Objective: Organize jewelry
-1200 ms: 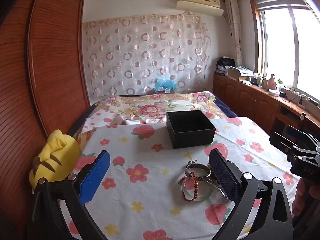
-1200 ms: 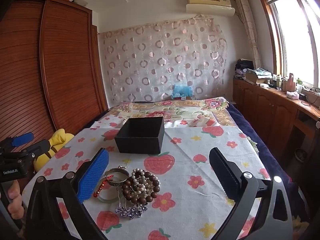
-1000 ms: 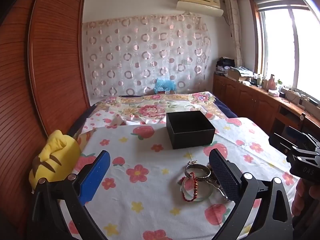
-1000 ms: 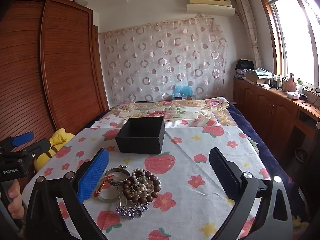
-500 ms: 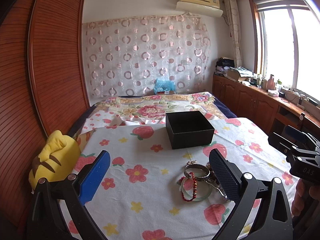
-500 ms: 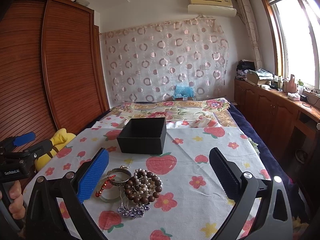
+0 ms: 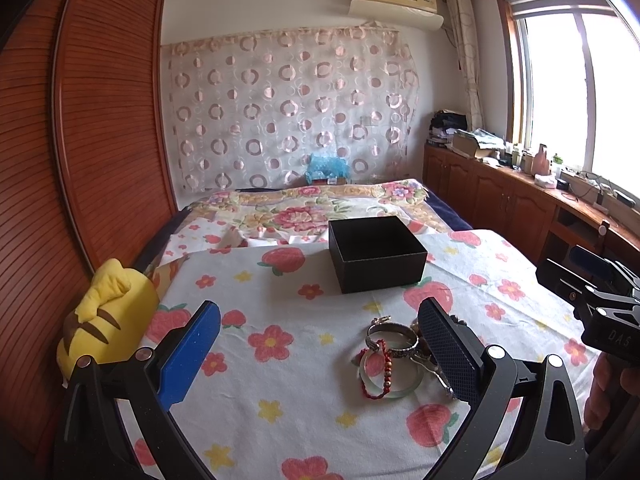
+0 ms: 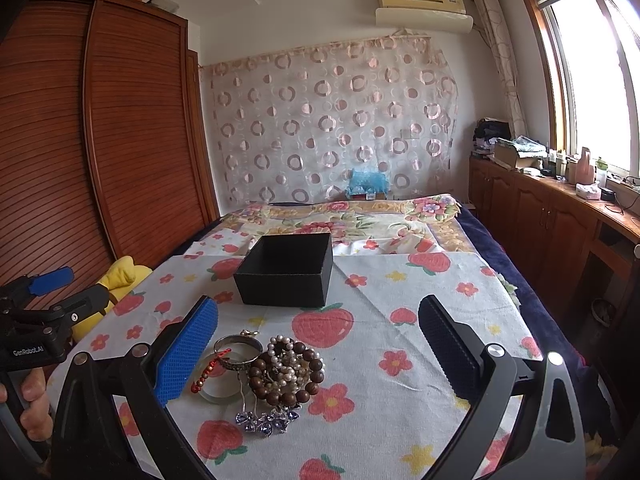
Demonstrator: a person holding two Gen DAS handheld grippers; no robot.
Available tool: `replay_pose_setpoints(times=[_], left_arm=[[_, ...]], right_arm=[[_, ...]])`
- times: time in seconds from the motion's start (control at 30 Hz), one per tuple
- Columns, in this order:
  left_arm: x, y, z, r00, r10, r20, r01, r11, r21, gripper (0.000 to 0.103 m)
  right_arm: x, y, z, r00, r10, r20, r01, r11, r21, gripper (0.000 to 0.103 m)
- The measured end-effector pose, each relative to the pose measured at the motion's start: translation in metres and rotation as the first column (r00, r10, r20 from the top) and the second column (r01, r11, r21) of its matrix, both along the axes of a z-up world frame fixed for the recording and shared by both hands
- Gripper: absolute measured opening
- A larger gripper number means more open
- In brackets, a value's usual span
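An open black box [image 7: 376, 252] [image 8: 287, 274] stands on the strawberry-print cloth [image 7: 280, 380]. Nearer lies a heap of jewelry: a silver bangle [image 7: 393, 334] [image 8: 238, 352], a pale green bangle [image 7: 390, 384], a red bead string [image 7: 384, 368], brown wooden beads [image 8: 288, 376] with pearls, and a blue crystal piece [image 8: 266, 420]. My left gripper [image 7: 320, 354] is open, the heap by its right finger. My right gripper [image 8: 318, 354] is open, the heap by its left finger. Each gripper also shows at the other view's edge.
A yellow plush toy [image 7: 104, 316] lies at the cloth's left edge beside a wooden wardrobe [image 7: 80, 140]. A flowered quilt [image 7: 312, 212] covers the bed beyond the box. Wooden cabinets [image 8: 560, 220] with clutter run along the right under the window.
Both grippers have drifted slightly forward toward the jewelry and box. The jewelry and box have not moved.
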State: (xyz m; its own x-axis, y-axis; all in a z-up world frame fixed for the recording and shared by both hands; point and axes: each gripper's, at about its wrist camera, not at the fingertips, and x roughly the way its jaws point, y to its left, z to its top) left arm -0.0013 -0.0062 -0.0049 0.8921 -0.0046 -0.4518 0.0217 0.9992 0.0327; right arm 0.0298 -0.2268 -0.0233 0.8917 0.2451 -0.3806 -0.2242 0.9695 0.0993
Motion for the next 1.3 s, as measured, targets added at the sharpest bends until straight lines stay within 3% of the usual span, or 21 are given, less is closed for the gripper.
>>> replay_pose_setpoints(times=[1.3], left_arm=[[0.0007, -0.0001, -0.0035, 1.000, -0.010, -0.009, 0.010, 1.000, -0.005, 0.096]], right_arm=[[-0.0008, 0.0002, 0.0010, 1.000, 0.001, -0.001, -0.001, 1.000, 0.001, 0.101]])
